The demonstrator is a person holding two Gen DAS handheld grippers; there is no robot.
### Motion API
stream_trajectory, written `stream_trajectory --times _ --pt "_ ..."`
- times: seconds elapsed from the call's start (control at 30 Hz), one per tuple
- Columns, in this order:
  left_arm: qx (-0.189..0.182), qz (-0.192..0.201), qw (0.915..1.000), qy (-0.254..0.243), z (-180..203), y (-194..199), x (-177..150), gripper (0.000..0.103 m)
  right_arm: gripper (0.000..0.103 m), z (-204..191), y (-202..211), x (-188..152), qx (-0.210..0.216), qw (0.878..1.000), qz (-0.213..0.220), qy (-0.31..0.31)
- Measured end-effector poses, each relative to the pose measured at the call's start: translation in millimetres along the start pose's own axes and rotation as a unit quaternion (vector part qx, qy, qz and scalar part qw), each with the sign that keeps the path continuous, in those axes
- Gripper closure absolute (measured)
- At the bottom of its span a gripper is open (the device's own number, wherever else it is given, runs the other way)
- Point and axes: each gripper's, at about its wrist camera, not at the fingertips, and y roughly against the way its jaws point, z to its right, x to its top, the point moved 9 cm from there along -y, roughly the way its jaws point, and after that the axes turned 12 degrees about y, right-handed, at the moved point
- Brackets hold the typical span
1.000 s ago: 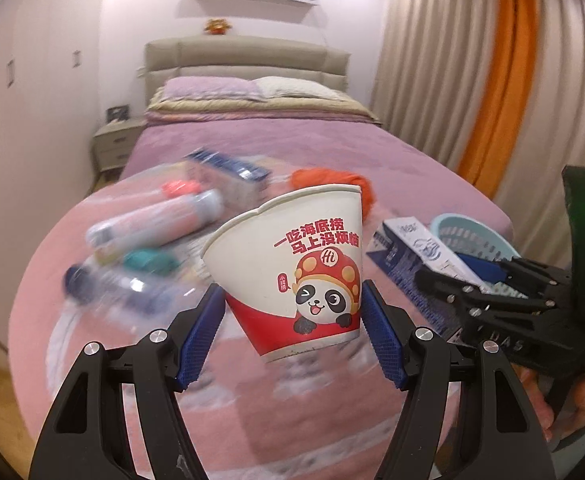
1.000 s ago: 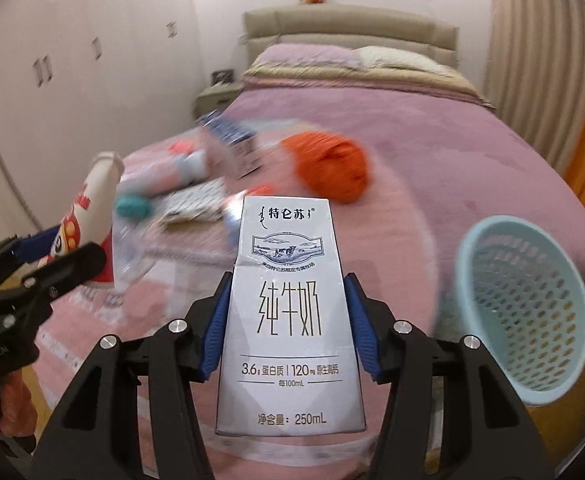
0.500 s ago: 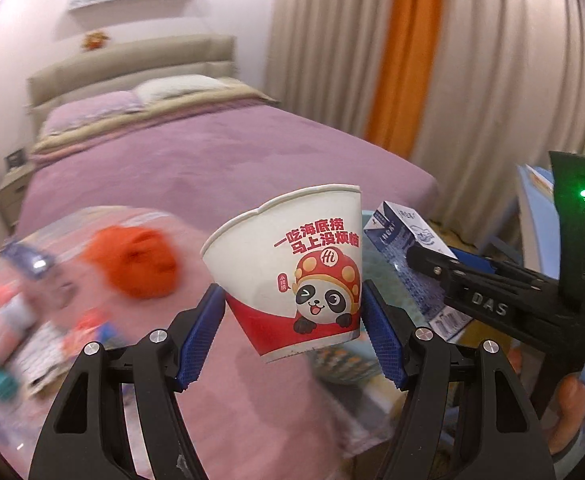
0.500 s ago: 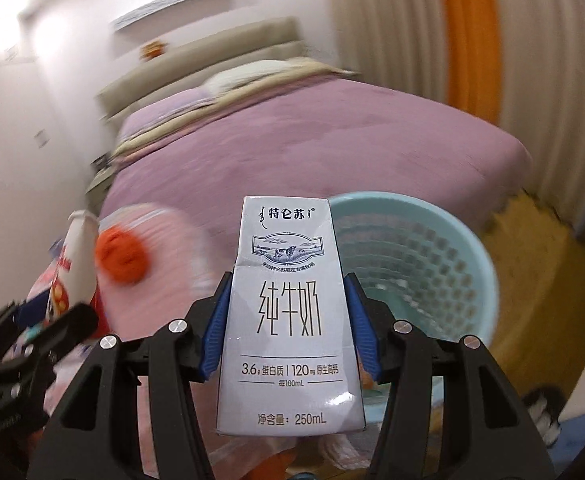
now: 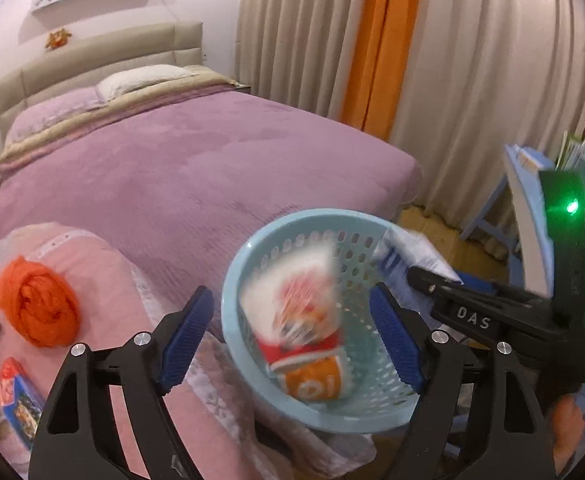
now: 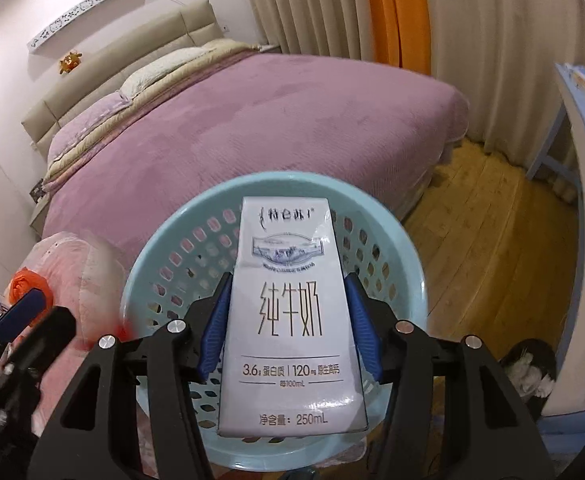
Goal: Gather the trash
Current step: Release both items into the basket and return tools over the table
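My left tongs (image 5: pixel 292 332) gape wide, the paper cup (image 5: pixel 292 320) dropping free into the basket (image 5: pixel 236 276); my right tongs (image 6: pixel 288 320) clamp the milk carton (image 6: pixel 288 320) above it, ready for release.

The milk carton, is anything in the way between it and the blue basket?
Nothing visible blocks it. The right gripper holds the milk carton right over the open mouth of the blue basket. The paper cup is blurred inside the basket, past the open left gripper, toward the side away from the carton.
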Motion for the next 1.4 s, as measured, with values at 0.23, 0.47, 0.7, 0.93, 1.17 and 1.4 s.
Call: stream_trajectory --times 0.23,0.47,0.7,0.93,1.17,1.4 --pt "-0.017 0.020 0.9993 0.025 -23 32 -3 0.025 0.048 -3 4 -7 0.009 1.000 0.004 0.010" --pt "-0.006 0.064 0.9966 0.050 -53 89 -1 0.025 0.048 -45 39 0 0.020 0.998 0.043 0.050" --pt "-0.002 0.097 0.9908 0.094 -98 158 -11 0.025 0.048 -122 88 -1 0.064 0.984 0.101 0.130" --pt "0.094 0.131 0.9749 0.154 -185 229 -38 0.025 0.042 -220 120 -16 0.132 0.958 0.147 0.210" --pt "0.171 0.123 0.9469 0.243 -282 268 -72 0.025 0.027 -303 122 -47 0.162 0.935 0.157 0.274" --pt "0.203 0.121 0.9135 0.331 -344 273 -104 0.015 0.027 -353 70 -70 0.164 0.926 0.099 0.324"
